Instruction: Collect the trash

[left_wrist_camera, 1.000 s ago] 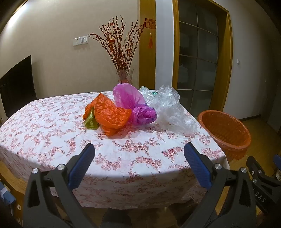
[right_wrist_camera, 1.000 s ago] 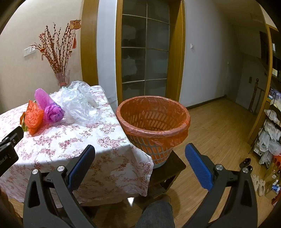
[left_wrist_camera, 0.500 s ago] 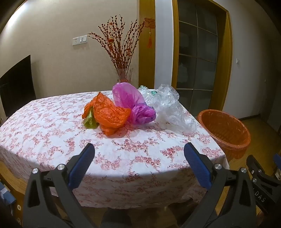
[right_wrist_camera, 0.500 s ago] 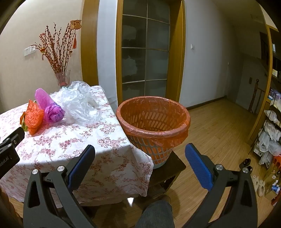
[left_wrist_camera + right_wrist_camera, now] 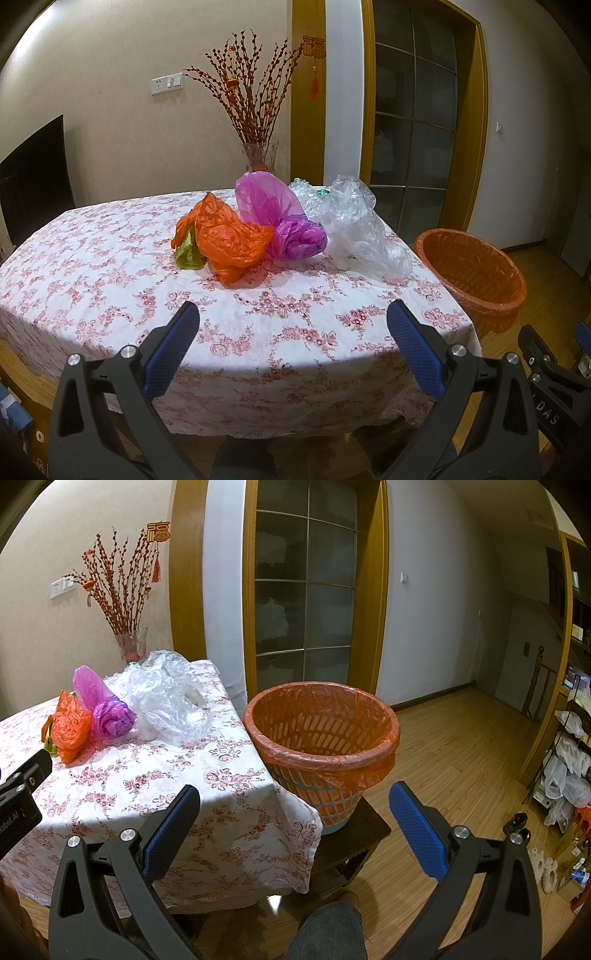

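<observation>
crumpled orange bag (image 5: 229, 238), purple bag (image 5: 284, 225) and clear bag (image 5: 354, 225) lie in a row running 9 to 3 o'clock on the table (image 5: 92, 266); left gripper (image 5: 293, 332) and right gripper (image 5: 295, 810) both spread wide, holding nothing.

Crumpled bags (image 5: 229, 236) on floral tablecloth (image 5: 110, 280) — left tongs (image 5: 291, 325) agape.
</observation>
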Demonstrator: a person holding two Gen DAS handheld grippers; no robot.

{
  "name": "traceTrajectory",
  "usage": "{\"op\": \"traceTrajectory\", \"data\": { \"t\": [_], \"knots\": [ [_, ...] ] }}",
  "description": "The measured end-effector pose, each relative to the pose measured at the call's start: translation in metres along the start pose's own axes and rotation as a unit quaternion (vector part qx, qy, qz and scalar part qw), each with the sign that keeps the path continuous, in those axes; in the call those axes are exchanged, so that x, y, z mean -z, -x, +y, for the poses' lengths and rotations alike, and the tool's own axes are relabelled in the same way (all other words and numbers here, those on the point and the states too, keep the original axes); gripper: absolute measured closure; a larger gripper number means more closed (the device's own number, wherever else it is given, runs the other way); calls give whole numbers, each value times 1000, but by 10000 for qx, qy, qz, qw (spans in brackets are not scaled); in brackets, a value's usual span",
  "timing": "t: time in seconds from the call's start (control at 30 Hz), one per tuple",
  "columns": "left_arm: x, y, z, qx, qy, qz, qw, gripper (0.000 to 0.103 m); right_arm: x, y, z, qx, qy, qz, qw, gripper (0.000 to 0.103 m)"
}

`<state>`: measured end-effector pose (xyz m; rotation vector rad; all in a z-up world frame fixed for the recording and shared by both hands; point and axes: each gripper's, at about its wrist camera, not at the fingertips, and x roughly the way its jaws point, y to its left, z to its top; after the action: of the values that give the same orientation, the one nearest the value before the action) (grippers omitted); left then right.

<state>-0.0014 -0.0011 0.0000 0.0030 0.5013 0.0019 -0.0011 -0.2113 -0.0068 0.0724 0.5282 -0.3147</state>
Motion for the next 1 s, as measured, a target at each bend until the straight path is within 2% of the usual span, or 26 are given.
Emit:
{"op": "traceTrajectory", "data": {
  "t": [1.0],
  "knots": [
    [2, 3, 3, -4, 4, 23, 10000, 4, 0, -1, -1, -3, -6, 2, 10000, 2]
  ]
}}
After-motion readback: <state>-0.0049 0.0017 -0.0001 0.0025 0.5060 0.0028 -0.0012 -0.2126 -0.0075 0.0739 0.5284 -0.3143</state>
